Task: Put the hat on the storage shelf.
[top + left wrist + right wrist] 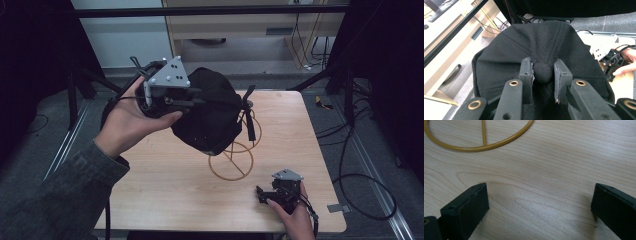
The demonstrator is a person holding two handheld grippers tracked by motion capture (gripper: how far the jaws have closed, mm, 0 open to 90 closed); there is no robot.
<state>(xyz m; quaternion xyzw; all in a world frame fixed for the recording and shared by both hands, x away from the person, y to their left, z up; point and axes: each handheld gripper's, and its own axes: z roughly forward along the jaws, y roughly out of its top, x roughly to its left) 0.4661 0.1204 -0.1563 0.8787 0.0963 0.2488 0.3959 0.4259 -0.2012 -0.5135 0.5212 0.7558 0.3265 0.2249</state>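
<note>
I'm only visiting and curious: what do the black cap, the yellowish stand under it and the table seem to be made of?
The black cap looks like matte woven cloth: a twill weave, stitched seams and a fabric-covered button show. The yellowish stand appears to be thin bent wire or rod with a smooth ochre coating; metal is likely, not certain. The table looks like pale wood or a wood-grain laminate, with visible grain lines and a soft sheen.

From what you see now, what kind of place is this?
Probably a lab or workshop set up for recording: a small wooden table stands inside a metal frame with dark curtains, and loose cables run across the floor.
</note>
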